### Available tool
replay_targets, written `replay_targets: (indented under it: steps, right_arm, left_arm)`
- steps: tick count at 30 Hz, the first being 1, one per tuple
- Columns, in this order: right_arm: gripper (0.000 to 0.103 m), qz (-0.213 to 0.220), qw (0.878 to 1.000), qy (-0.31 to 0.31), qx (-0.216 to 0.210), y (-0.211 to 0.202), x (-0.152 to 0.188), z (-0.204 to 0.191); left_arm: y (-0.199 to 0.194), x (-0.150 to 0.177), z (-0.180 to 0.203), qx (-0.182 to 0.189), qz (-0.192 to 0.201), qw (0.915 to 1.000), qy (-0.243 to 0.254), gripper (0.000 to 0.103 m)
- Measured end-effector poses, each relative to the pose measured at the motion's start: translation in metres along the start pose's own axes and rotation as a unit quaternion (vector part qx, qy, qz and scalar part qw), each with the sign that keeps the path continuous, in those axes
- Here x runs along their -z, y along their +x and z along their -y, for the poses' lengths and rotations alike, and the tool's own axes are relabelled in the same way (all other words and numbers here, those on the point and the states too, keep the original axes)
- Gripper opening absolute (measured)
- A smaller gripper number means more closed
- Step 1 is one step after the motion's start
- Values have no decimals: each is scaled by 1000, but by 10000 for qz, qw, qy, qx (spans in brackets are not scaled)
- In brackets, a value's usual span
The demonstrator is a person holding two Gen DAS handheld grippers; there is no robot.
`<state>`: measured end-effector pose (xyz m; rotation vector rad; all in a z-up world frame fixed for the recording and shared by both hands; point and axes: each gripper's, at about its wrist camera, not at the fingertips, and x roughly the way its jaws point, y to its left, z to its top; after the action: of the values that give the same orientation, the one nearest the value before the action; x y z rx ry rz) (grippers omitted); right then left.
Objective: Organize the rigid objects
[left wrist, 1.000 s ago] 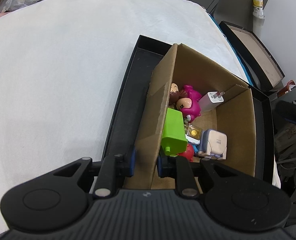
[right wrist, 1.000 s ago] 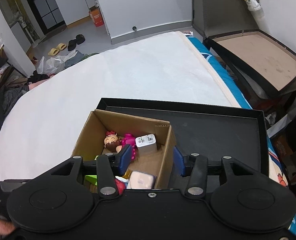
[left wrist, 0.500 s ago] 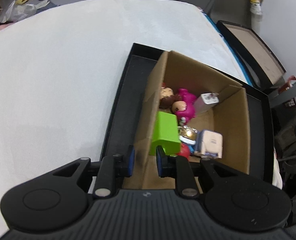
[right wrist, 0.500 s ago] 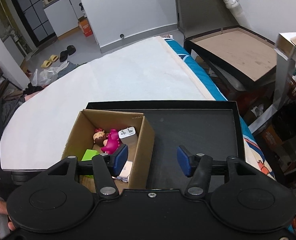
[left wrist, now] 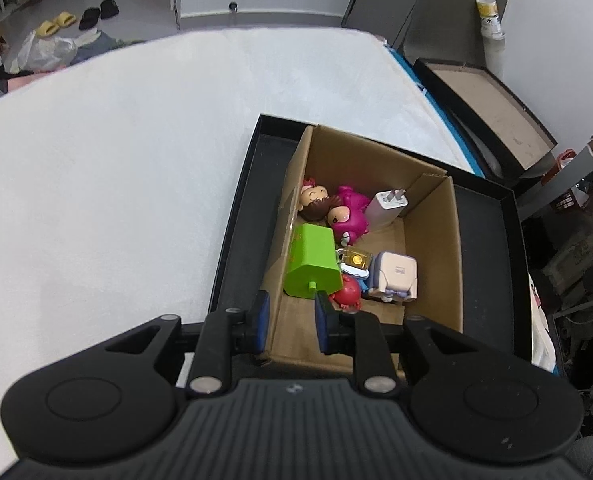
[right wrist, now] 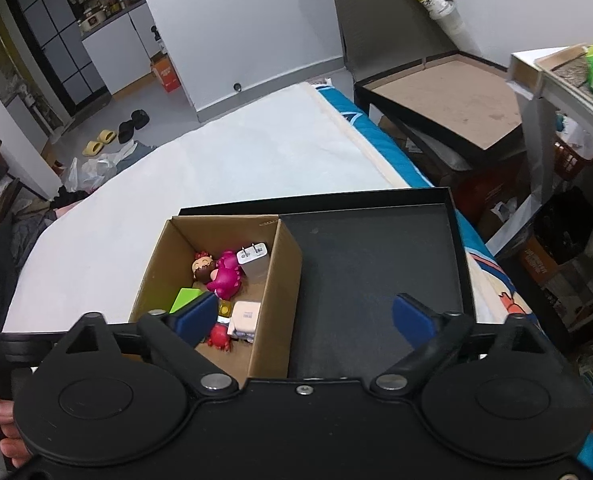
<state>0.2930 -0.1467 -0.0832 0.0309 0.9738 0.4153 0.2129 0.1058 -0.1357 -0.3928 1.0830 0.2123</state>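
Note:
An open cardboard box point(left wrist: 432, 248) stands at the left end of a shallow black tray point(left wrist: 236, 224). Inside lie a green block point(left wrist: 312, 260), a pink figure point(left wrist: 350, 216), a doll head point(left wrist: 314, 200), a white charger point(left wrist: 388, 206), a pale cube toy point(left wrist: 396, 276) and a red toy point(left wrist: 348, 298). My left gripper point(left wrist: 290, 322) straddles the box's near-left wall. Its jaws are opening, and the right pad stands clear of the cardboard. My right gripper point(right wrist: 304, 316) hangs above the box's right wall point(right wrist: 284, 280) and the tray point(right wrist: 376, 272). Its jaws are opening wide and touch nothing.
The tray sits at the right edge of a white mattress point(left wrist: 116, 160). Beyond that edge stand another black box with a brown floor point(right wrist: 448, 100), a shelf point(right wrist: 556, 80) and floor clutter. A hand point(right wrist: 4, 412) shows at the lower left of the right wrist view.
The left gripper has risen and its pads have parted from the box wall. The right gripper let go of the right wall, spread wide and pulled back, so the box looks smaller.

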Motion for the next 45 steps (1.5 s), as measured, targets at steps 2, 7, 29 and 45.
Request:
replay_targets:
  steps: [2,7,29,45]
  right_arm:
    - [102,90,10000,19,10,-7,4,1]
    - [103,294,9994,193,20,-20,13,6]
    - [103,1041,9933,472,146,-98,46,-10]
    - [103,1378,9899,264,193,-139,69,-35]
  left_arm:
    - [-8,2,3,11,73,10000,53,43]
    - [-29,10,8,20,340,9992,191,74]
    - [-115,49,16,586,1080,9908,569,95]
    - [-169,91,24,683,1546,9804,1017,98]
